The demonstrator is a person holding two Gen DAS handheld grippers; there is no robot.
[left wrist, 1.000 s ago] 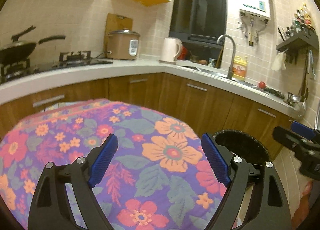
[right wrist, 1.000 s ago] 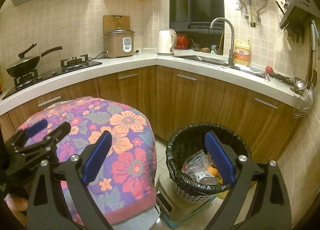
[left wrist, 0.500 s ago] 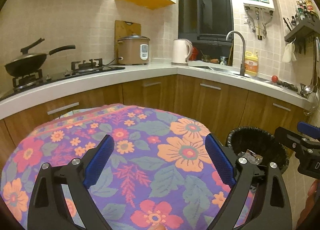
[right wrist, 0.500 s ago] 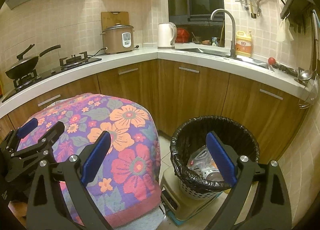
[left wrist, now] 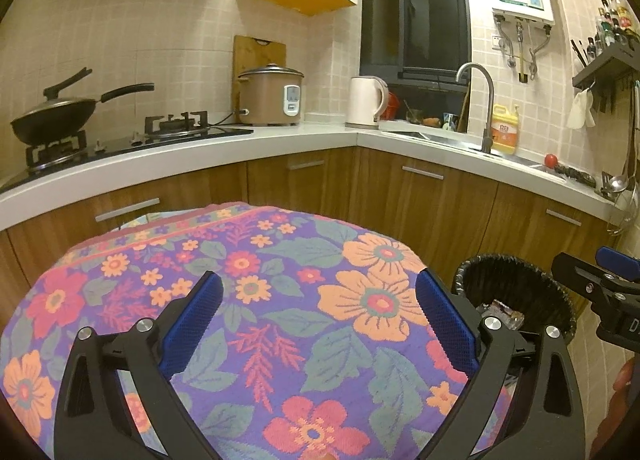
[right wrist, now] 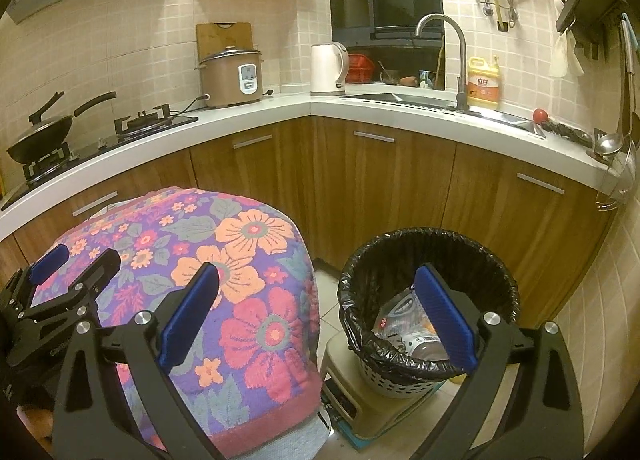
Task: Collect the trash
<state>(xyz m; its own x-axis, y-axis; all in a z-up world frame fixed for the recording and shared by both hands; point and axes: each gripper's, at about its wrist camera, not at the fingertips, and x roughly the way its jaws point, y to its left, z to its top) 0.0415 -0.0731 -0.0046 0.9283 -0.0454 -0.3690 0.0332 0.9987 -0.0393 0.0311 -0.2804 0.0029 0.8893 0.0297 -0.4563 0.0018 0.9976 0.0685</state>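
Observation:
A waste bin [right wrist: 428,238] with a black liner stands on the floor to the right of a table under a floral cloth [right wrist: 244,256]. Crumpled wrappers and other trash [right wrist: 400,320] lie inside it. My right gripper [right wrist: 316,274] is open and empty, hovering between the table's edge and the bin. Over the floral cloth [left wrist: 280,300], the jaws of my left gripper [left wrist: 316,284] are opening, with nothing between them. The bin [left wrist: 516,288] sits at the lower right of the left wrist view, with the right gripper's fingers [left wrist: 600,272] above it.
Wooden cabinets under a white counter [right wrist: 400,120] curve round behind the table and bin. A wok, gas hob, rice cooker [right wrist: 232,76], kettle, sink tap and detergent bottle stand on it. The bin rests on a low stool [right wrist: 352,388]. A tiled wall is close on the right.
The left wrist view has tipped upward, showing more wall and less cloth. The left jaws have spread a little wider. The right gripper has barely shifted.

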